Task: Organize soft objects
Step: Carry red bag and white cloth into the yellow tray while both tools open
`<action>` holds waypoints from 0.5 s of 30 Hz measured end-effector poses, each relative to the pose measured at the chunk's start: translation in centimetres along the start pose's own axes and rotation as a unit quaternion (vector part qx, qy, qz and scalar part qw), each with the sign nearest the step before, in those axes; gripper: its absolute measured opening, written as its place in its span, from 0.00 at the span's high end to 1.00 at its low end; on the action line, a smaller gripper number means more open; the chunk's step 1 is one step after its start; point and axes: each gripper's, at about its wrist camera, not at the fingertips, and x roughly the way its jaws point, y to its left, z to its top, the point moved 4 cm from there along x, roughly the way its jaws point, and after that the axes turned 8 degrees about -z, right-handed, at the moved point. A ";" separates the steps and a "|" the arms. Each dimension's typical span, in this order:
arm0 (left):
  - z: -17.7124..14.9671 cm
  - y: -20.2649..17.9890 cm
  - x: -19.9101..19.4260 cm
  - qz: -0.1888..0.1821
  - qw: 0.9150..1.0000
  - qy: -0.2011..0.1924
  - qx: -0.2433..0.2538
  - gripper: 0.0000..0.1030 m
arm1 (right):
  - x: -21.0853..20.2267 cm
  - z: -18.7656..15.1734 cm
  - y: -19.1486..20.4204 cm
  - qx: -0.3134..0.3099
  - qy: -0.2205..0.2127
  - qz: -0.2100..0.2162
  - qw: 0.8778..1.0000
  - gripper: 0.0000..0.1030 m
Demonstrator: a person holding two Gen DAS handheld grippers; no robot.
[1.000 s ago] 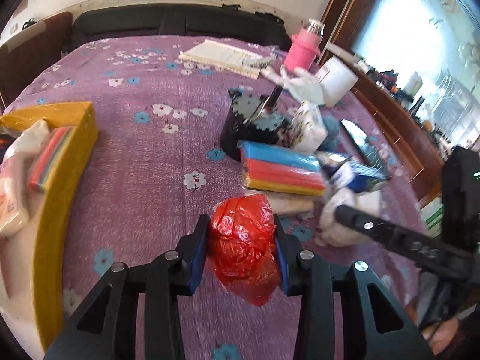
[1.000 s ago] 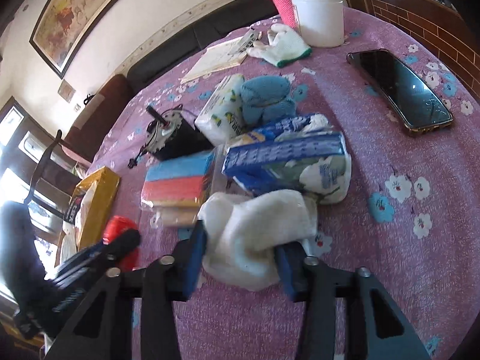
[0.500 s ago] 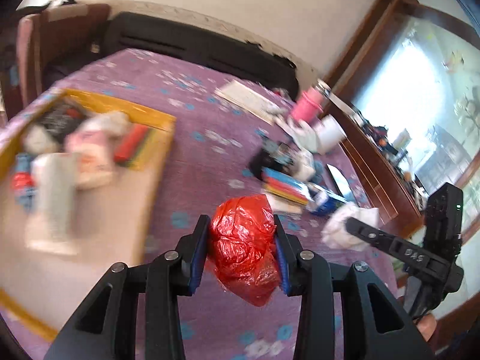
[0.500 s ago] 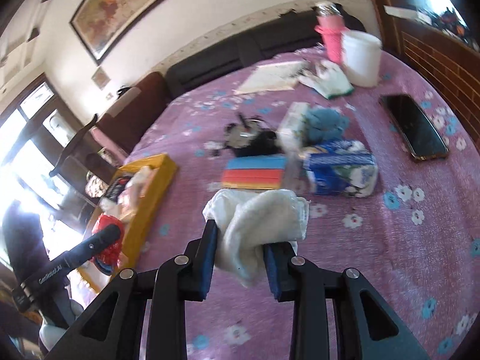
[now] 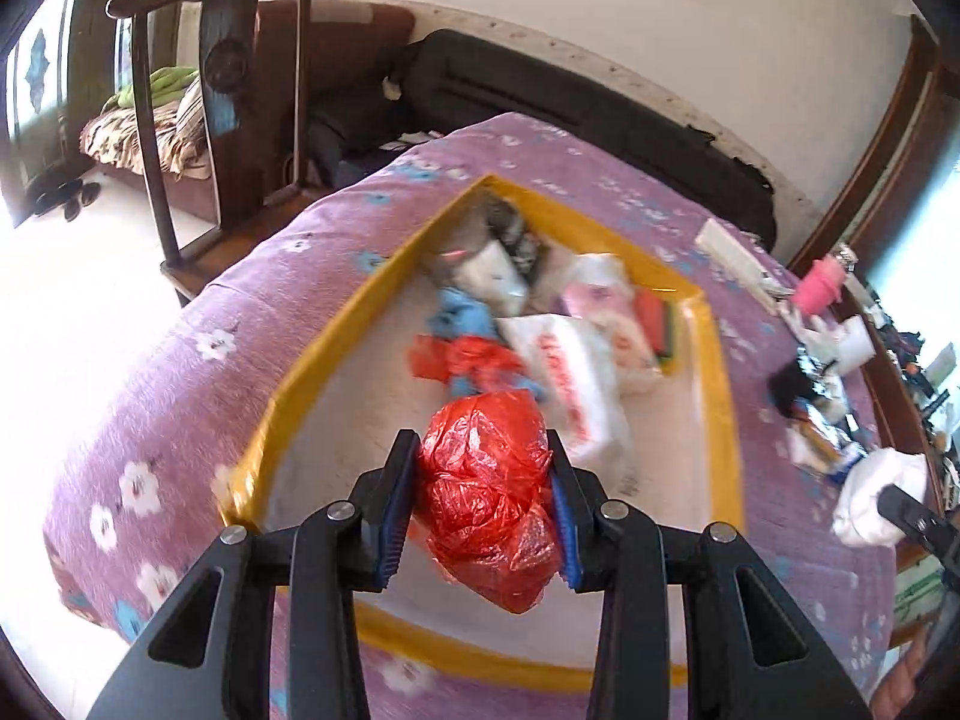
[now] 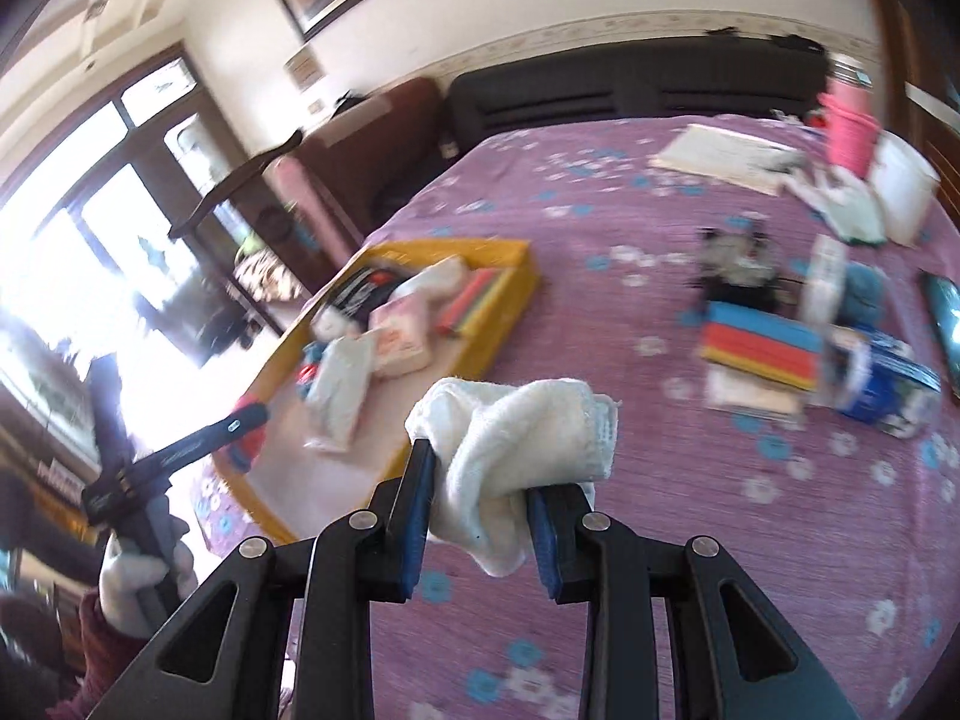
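My left gripper (image 5: 483, 504) is shut on a crumpled red plastic bag (image 5: 489, 498) and holds it above the near part of the yellow tray (image 5: 717, 396). The tray holds several soft things: white packets, a blue cloth, a red bag, coloured sponges. My right gripper (image 6: 480, 522) is shut on a white towel (image 6: 516, 450) and holds it above the purple flowered cloth, right of the tray (image 6: 510, 300). The left gripper also shows in the right wrist view (image 6: 240, 420), over the tray.
A stack of coloured sponges (image 6: 759, 348), a blue tissue pack (image 6: 888, 384), a black device (image 6: 735, 270), a notebook (image 6: 720, 156), a pink bottle (image 6: 849, 120), a white cup (image 6: 903, 192) and a phone (image 6: 945, 318) lie to the right. A wooden chair (image 5: 228, 90) stands beyond the table's left edge.
Both grippers have swung left toward the yellow tray, each keeping its load. The left one now hangs over the tray; the right one has lifted the towel off the pile.
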 end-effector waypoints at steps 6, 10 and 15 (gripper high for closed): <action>1.7 1.9 1.8 0.029 1.000 0.005 -0.001 0.55 | 4.4 0.9 5.1 -0.053 0.035 0.003 0.998 0.69; 2.0 2.3 1.3 0.007 1.000 -0.004 -0.016 0.44 | 7.9 1.6 7.6 -0.074 0.062 0.003 0.995 0.68; 2.0 2.5 -0.4 -0.012 1.000 -0.023 -0.018 0.32 | 11.4 2.4 9.9 -0.104 0.087 -0.006 0.991 0.68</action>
